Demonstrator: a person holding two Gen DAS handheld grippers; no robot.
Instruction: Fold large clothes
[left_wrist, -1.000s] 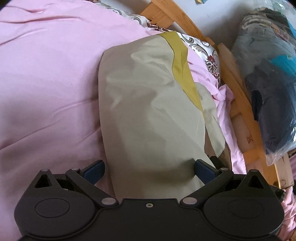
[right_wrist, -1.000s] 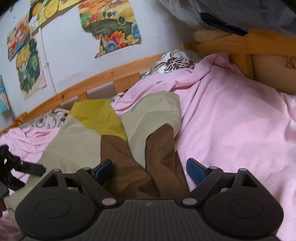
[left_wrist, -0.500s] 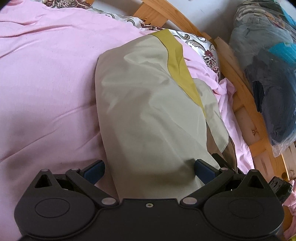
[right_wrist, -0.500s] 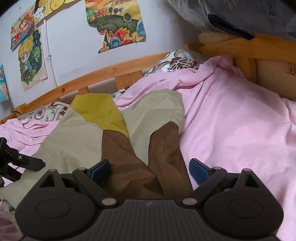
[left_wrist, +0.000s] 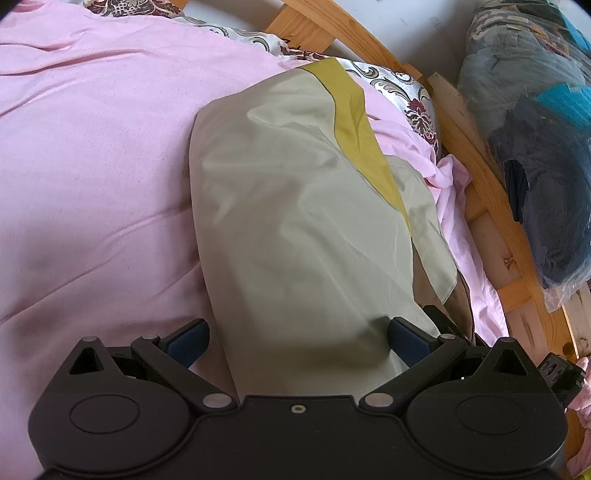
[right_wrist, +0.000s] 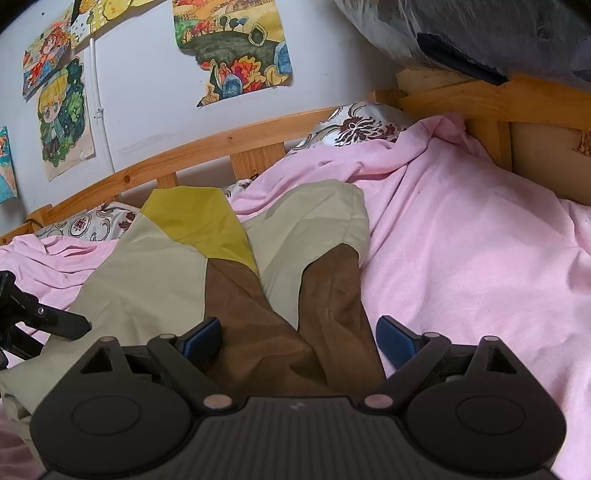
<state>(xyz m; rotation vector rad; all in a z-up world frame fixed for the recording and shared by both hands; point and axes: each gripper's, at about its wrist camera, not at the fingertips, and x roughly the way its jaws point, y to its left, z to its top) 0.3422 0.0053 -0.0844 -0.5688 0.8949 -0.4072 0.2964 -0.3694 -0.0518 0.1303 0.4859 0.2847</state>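
Observation:
A large garment (left_wrist: 295, 206) in pale khaki, mustard and brown lies folded lengthwise on the pink bedspread (left_wrist: 92, 166). My left gripper (left_wrist: 297, 338) stands open over its near khaki end, with the cloth lying between the blue pads and not pinched. In the right wrist view the garment (right_wrist: 155, 273) shows two brown parts side by side. My right gripper (right_wrist: 299, 336) straddles them with its jaws wide and closing a little, the pads clear of the cloth. The left gripper (right_wrist: 37, 317) shows at that view's left edge.
A wooden bed rail (right_wrist: 207, 147) and a patterned pillow (right_wrist: 354, 125) bound the far side. A clear plastic bag of dark clothes (left_wrist: 543, 147) rests beyond the bed frame (left_wrist: 491, 206). Drawings (right_wrist: 236, 48) hang on the wall. Pink bedspread (right_wrist: 461, 240) stretches to the right.
Hardly anything: the right jaws spread slightly, then came in again. Both grippers stay over the same ends of the garment, which lies as before.

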